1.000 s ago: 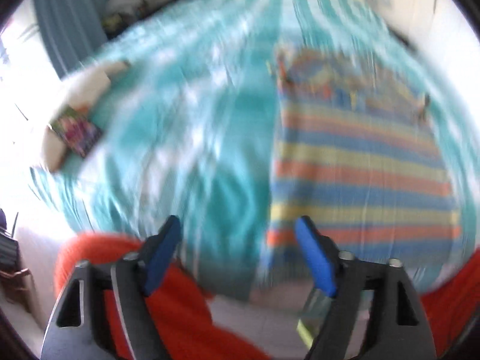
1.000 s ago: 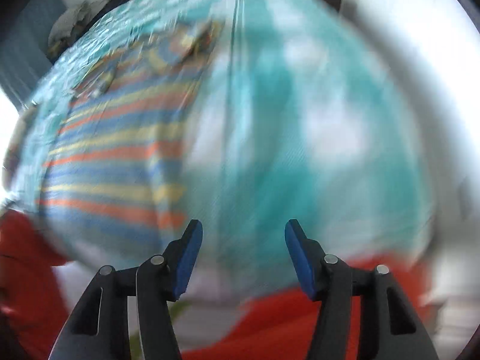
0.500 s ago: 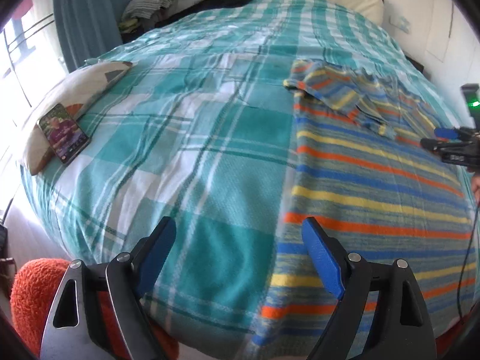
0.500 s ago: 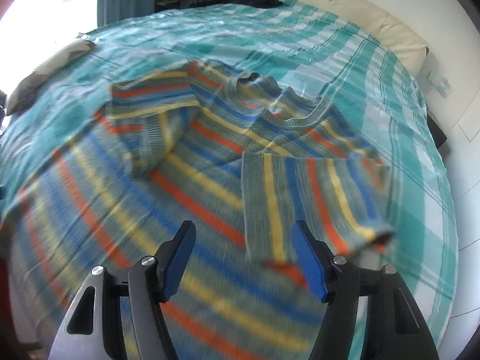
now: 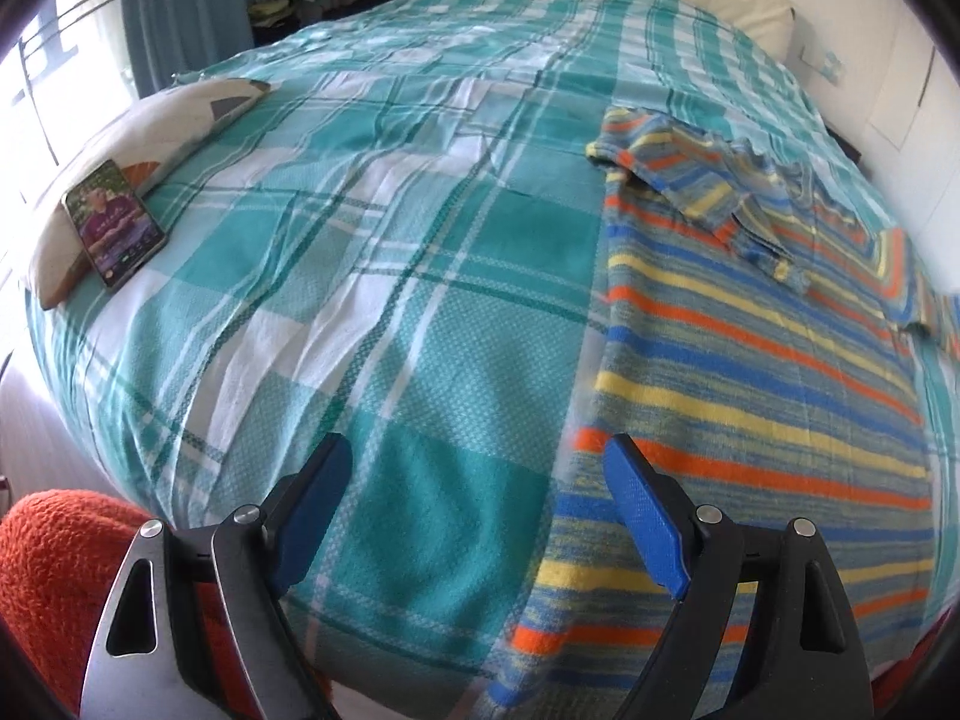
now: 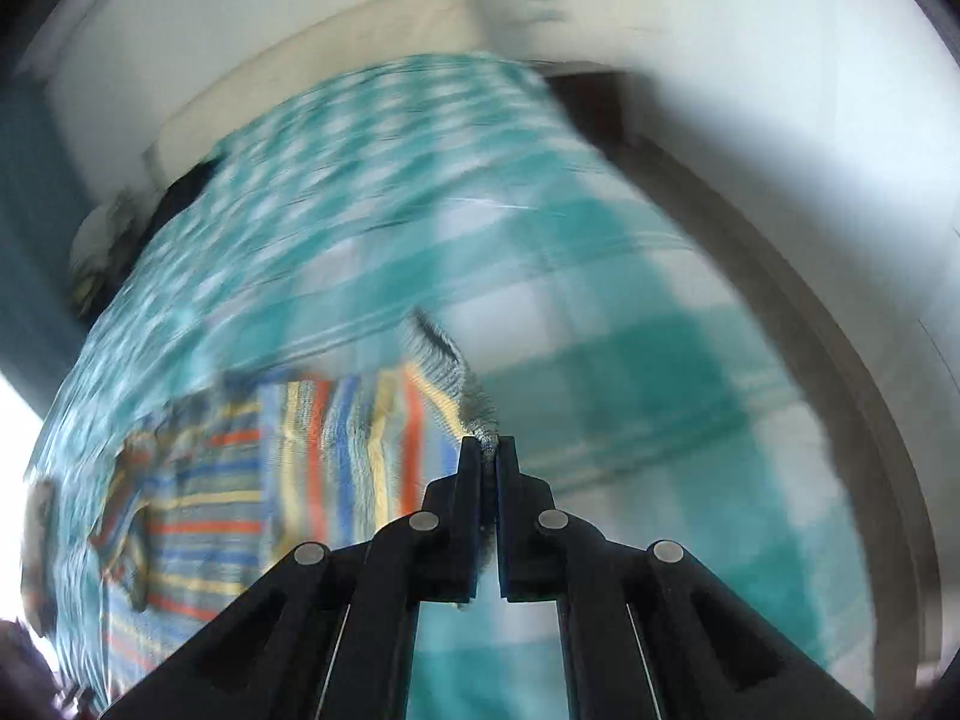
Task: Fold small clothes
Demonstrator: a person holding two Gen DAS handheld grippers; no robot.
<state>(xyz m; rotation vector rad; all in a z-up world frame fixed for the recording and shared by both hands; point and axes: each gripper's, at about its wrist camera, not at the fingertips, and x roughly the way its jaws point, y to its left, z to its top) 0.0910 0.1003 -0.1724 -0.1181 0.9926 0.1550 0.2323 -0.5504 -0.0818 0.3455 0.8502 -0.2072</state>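
Jaws of right gripper (image 6: 487,450) on sweater (image 6: 336,438)

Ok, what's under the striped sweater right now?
The striped sweater lies flat on the teal plaid bedspread, which shows all around it. Anything beneath the knit itself is covered. The right gripper pinches its edge.
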